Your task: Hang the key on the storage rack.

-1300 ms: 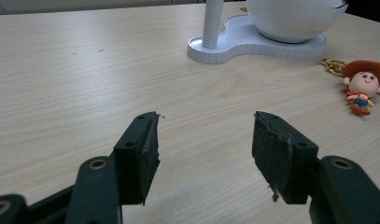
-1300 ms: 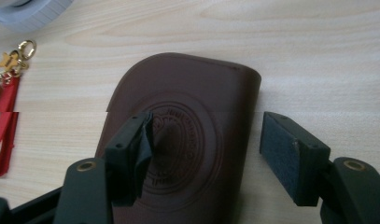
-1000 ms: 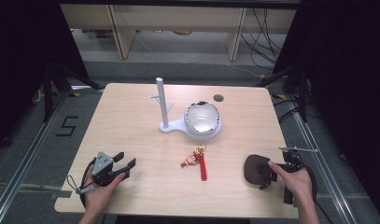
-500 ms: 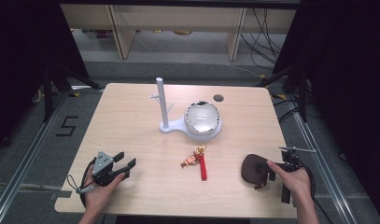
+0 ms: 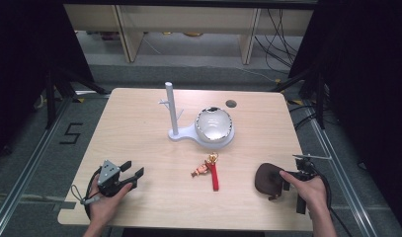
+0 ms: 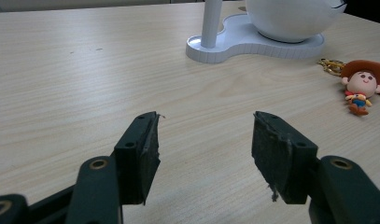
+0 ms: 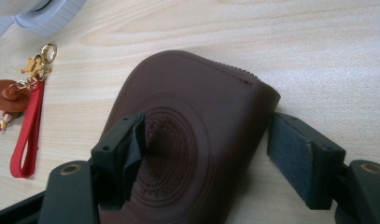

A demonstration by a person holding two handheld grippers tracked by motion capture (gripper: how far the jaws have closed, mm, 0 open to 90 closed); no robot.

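Now my right gripper [image 7: 206,154], jaws just widened, straddles the brown pouch [image 7: 197,140], seemingly unclamped; next, close firmly.

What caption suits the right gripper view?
Right gripper straddles a brown pouch, jaws open; keychain nearby.

On the table [image 5: 139,133] a white stand [image 5: 171,111] joins a mirrored bowl [image 5: 214,126]; a red-strapped keychain [image 5: 211,170] lies nearer; the right tool [image 5: 282,185] touches a brown pouch [image 5: 267,178]; the left tool [image 5: 132,170] rests apart.
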